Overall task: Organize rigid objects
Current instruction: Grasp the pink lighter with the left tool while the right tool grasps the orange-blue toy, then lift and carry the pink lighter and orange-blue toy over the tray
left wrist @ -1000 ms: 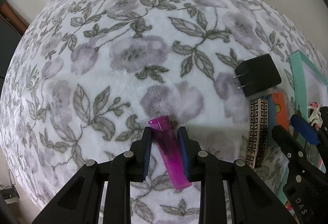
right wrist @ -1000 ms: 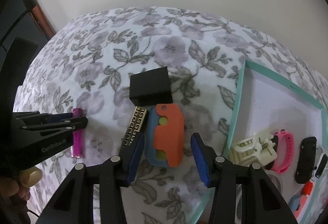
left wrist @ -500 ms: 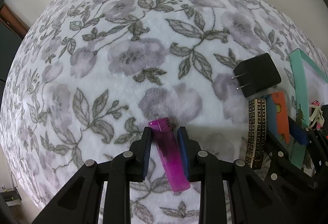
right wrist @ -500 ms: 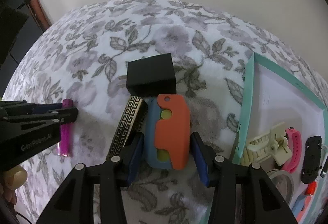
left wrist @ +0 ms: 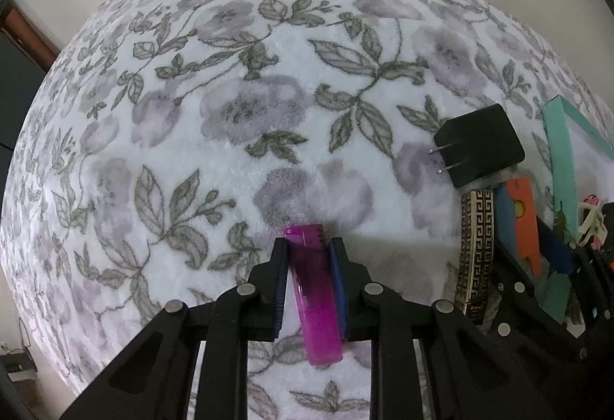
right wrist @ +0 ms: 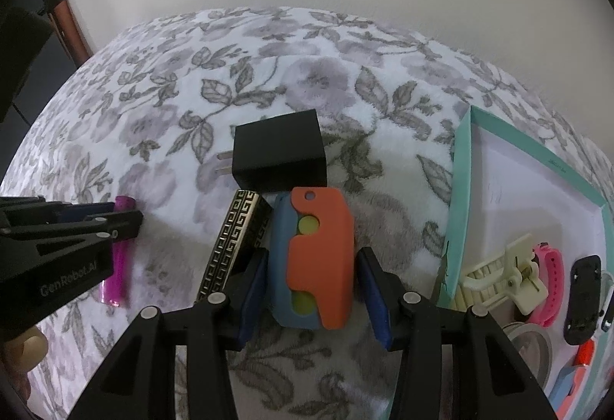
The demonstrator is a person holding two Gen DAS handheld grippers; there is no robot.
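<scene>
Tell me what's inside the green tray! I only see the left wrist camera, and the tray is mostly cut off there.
Observer: The tray holds a cream hair clip, a pink band and a black gadget.
Operator: Has the other claw grabbed the orange thing?
Observer: Not yet. The right claw has just been closing with the orange and blue toy between its jaws, but a gap shows on the toy's right side.
</scene>
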